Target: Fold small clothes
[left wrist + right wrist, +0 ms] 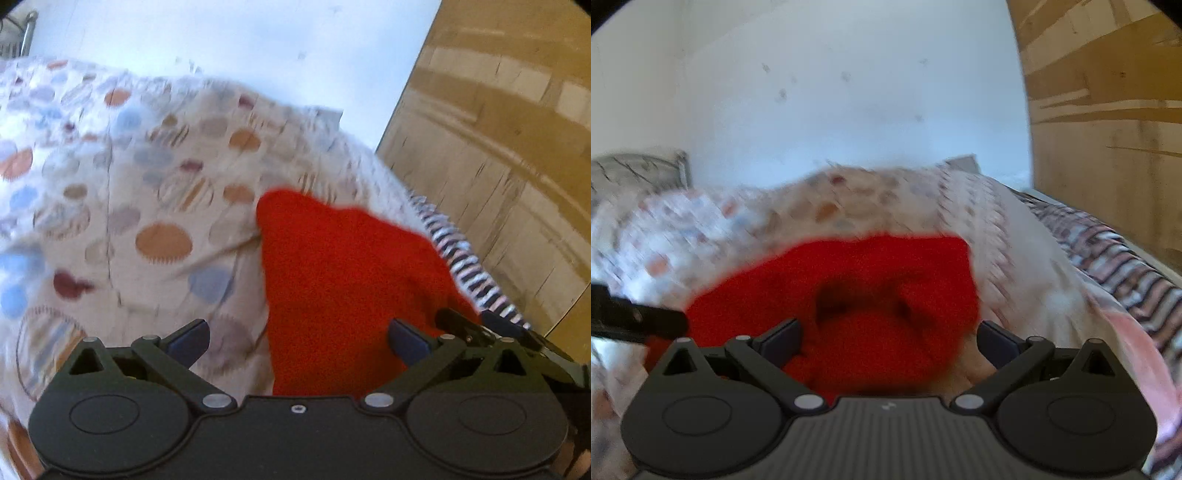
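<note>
No words, numbers or brand names can be read in either view. The only sign is a small pale mark pressed into the ribbed top plate of the right gripper (888, 341), near its middle front edge; it is too small and soft to tell what it says or shows. The patterned bedspread (110, 192) carries dots and stripes only, no lettering.

A bedroom in a home

A cream bedspread printed with orange, blue and maroon circles (122, 206) is covering a bed, a grey streaked pillow (635, 171) is lying at its head, and a pale wall (849, 92) and wood-grain wardrobe panels (1108, 110) are standing behind.
</note>
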`<state>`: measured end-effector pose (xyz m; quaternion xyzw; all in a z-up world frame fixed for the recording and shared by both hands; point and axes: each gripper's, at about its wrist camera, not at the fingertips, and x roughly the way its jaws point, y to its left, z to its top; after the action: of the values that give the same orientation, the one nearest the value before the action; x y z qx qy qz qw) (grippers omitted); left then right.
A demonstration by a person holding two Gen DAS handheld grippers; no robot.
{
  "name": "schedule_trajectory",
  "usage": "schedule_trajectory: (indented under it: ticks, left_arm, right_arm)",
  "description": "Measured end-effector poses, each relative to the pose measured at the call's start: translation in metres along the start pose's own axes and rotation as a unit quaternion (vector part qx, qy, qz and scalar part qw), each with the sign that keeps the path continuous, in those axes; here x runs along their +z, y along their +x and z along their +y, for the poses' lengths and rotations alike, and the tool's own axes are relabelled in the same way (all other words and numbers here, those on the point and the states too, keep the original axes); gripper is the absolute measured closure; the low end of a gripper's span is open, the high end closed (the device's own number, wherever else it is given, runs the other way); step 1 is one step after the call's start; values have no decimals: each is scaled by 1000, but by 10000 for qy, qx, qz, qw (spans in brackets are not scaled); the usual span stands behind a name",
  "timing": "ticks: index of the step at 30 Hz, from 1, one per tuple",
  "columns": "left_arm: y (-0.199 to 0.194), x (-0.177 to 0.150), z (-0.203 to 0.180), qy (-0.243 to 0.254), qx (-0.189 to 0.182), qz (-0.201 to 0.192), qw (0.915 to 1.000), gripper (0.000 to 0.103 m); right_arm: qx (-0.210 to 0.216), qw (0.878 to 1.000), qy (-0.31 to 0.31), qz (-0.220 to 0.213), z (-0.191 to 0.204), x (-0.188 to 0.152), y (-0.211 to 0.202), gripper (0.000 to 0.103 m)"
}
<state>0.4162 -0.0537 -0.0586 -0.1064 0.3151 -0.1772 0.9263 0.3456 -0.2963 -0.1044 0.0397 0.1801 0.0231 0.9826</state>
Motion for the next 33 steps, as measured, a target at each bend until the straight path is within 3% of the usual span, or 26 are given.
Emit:
schedule_trajectory:
  ticks: [5, 8, 33]
  left_arm:
    - [10, -20, 8, -158, -65, 421, 9990, 0]
    - [12, -26, 11, -280, -67, 485, 9984, 0]
    - [14, -25, 7, -273, 14, 481, 9985, 0]
  right_arm:
    - [-217, 9987, 450, 34, -12, -36, -9, 0]
    - [-288, 9974, 667, 1, -22, -46, -12, 0]
    - [-358, 9971, 663, -87, -21, -48, -11, 0]
